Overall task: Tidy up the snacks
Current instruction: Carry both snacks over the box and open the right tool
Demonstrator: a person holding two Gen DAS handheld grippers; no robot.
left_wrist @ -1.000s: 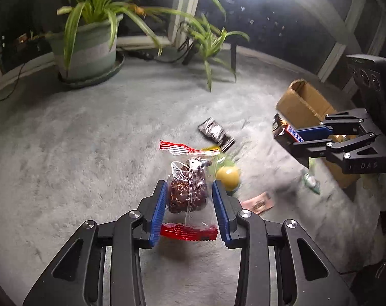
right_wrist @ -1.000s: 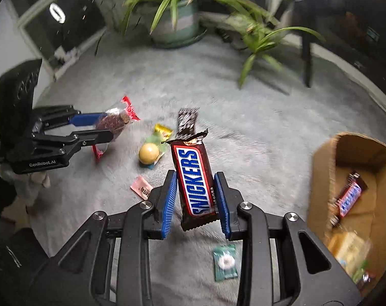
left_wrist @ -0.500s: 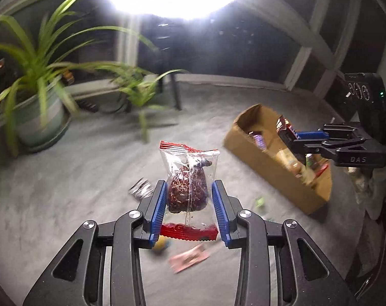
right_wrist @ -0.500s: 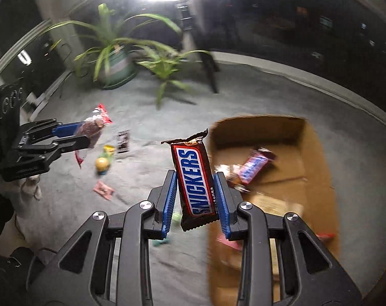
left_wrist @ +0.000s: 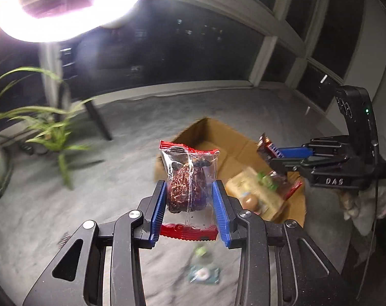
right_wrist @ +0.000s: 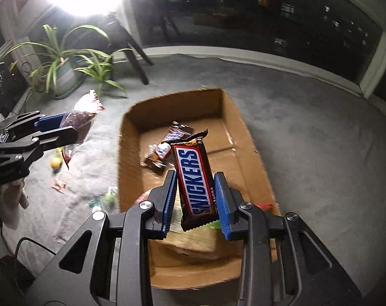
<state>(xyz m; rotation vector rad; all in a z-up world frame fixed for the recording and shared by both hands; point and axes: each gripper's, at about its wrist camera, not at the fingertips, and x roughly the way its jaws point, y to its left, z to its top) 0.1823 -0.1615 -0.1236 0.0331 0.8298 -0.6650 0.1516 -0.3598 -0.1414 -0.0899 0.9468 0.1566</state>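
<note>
- The grey carpeted floor (right_wrist: 307, 127) spread under everything, with dark window panes behind the open brown cardboard box (right_wrist: 241, 122), the landmark here.
- That box lay on the carpet with its flaps up; inside it were a small chocolate bar wrapper (right_wrist: 176, 131) towards the far wall and a blurred yellowish packet (left_wrist: 254, 191) at the near end.
- A green long-leaved plant in a pale pot (right_wrist: 65, 68) stood well to the left of the box, beyond its far corner.
- The left gripper (left_wrist: 190, 204) hung just left of the box, its blue pads pressed on both sides of a clear plastic snack bag with red sealed ends and a dark brown filling (left_wrist: 189, 183), held upright.
- The right gripper (right_wrist: 195, 201) was over the box's near end, its jaws narrow and clamped on a brown Snickers bar with blue lettering (right_wrist: 195, 178), which stood upright, above the box floor.
- Loose on the carpet to the left of the box lay a small green sachet (left_wrist: 204, 275), a yellow round sweet (right_wrist: 55, 163) and a pink flat packet (right_wrist: 58, 185).
</note>
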